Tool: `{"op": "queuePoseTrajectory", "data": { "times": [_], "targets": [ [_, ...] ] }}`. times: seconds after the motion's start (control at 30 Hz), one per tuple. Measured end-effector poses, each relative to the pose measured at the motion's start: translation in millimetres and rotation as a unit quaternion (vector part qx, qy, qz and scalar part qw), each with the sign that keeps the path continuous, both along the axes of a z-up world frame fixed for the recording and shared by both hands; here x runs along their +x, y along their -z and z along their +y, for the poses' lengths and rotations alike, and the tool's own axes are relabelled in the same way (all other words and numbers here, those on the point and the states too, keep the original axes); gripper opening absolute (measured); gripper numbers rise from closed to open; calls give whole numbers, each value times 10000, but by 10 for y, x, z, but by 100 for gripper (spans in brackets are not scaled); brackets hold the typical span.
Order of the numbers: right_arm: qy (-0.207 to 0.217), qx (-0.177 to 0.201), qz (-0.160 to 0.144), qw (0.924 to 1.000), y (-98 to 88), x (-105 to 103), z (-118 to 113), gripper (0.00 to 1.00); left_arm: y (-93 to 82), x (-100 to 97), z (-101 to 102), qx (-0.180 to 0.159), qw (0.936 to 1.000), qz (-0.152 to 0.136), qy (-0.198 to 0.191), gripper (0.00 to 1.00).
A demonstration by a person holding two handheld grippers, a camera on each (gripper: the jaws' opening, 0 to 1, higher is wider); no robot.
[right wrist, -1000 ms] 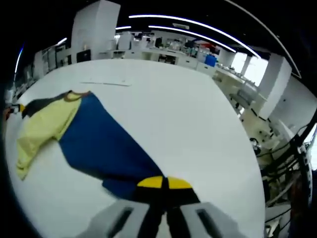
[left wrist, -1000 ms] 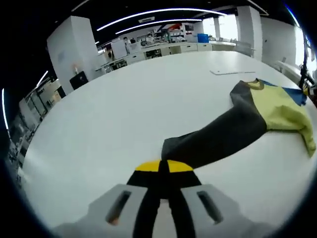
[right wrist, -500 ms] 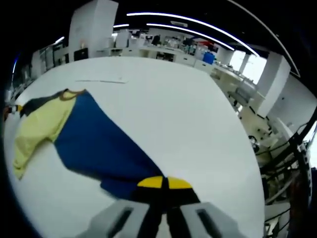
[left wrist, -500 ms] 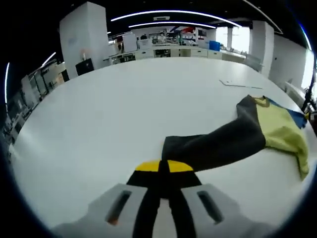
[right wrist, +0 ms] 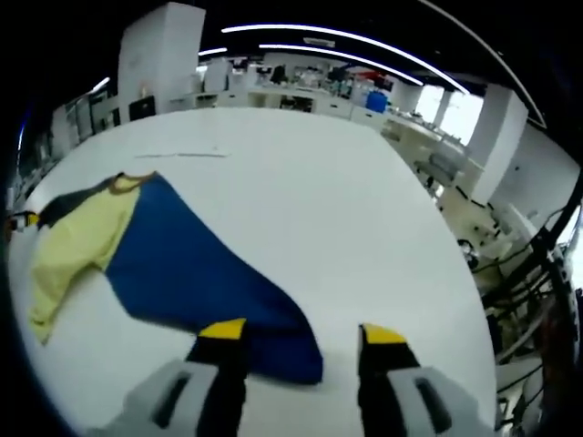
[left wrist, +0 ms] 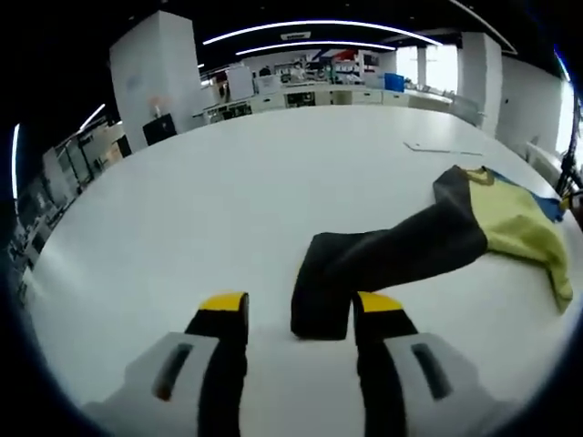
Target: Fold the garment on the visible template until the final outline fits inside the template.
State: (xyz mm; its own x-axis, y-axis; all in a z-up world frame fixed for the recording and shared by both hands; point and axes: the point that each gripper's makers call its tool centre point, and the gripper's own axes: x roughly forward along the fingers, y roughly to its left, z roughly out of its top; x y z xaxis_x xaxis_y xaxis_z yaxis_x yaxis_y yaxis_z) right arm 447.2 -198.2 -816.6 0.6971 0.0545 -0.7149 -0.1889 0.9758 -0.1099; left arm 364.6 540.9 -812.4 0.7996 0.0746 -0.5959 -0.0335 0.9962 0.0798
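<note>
- Left gripper view: your left gripper (left wrist: 293,314) gapes around the dark sleeve (left wrist: 383,259).
- Right gripper (right wrist: 296,339) gapes too; regrip the blue sleeve (right wrist: 196,269) squarely before folding.

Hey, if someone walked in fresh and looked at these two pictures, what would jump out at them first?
Most striking is the colourful garment spread on the big white table: a dark grey sleeve runs toward the open left tongs, with a yellow panel further right. In the right gripper view, its blue sleeve reaches down to the open right tongs, its end lying between the yellow-tipped jaws.
</note>
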Motion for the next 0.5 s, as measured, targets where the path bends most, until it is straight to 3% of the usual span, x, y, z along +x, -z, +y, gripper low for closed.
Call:
{"op": "queuePoseTrajectory", "data": {
  "times": [0.27, 0.37, 0.5],
  "targets": [
    [-202, 583, -139, 9980, -173, -89, 364, 81, -194, -72, -254, -248, 9980, -420, 393, 75],
    [-391, 679, -156, 9968, -189, -96, 432, 88, -323, -179, -434, -217, 9964, -493, 655, 82],
    [-636, 982, -183, 9930, -285, -148, 704, 97, -412, -264, -605, -274, 9942, -586, 859, 89]
  ]
}}
